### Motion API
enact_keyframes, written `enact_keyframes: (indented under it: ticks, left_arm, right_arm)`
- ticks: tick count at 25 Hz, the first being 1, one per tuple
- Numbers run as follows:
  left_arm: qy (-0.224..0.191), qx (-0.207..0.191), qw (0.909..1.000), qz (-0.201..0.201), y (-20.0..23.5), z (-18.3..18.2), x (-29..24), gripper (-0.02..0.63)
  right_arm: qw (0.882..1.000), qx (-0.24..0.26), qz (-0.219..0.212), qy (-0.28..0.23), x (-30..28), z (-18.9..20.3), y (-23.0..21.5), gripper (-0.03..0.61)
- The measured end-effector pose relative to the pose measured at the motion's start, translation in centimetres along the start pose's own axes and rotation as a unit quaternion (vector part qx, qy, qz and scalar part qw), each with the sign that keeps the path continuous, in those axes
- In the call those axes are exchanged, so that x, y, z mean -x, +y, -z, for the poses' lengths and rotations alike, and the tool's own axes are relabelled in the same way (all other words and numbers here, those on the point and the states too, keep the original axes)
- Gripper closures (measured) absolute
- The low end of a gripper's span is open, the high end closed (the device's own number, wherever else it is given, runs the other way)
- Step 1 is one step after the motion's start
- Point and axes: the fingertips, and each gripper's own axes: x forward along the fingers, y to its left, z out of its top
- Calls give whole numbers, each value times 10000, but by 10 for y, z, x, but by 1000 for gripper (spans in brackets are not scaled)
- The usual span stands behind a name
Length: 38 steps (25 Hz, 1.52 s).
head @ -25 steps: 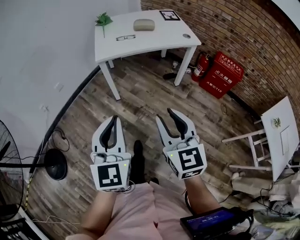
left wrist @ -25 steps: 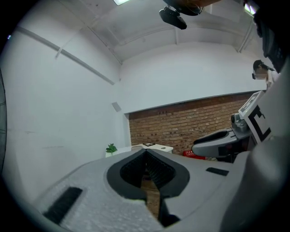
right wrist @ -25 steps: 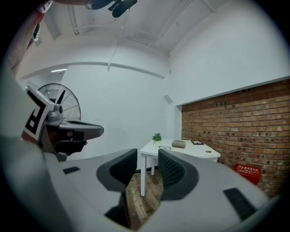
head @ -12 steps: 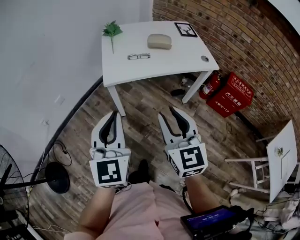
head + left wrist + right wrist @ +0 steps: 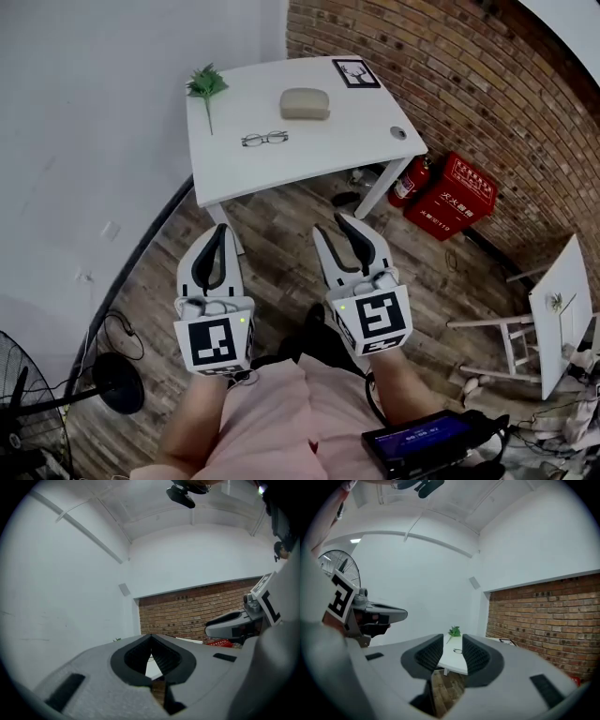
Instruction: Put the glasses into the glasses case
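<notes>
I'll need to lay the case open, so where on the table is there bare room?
The widest bare patch of the table is its near strip, between the glasses and the small round thing at the right edge. The far edge is crowded: sprig, case, picture card.

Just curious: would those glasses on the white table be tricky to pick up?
Probably light and fragile: the glasses look thin-framed. They sit low on the smooth table, so a nudge would likely slide them, not tip them.
</notes>
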Motion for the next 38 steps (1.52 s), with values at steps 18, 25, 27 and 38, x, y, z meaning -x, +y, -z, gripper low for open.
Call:
enact_keyframes:
  ticks: [18,25,27,38]
  left_arm:
    - [667,-117,9976,-111,3,53,-126,604]
    - [1010,-219,9930,-563,26,64,-211,606]
    - [1026,-236,9918,-729,33,61,-233,604]
    - [742,-225,9872,-1394,71,18,-288,604]
  right_arm:
    - [9976,-256,-433,466,-109,54,-73,451]
    - [9907,-301,-1197,565,-206,67,-115,451]
    - [9882,-231,-1430,494,-232,64,-124,451]
    - [9708,367,-2368,138,-320,20,-136,451]
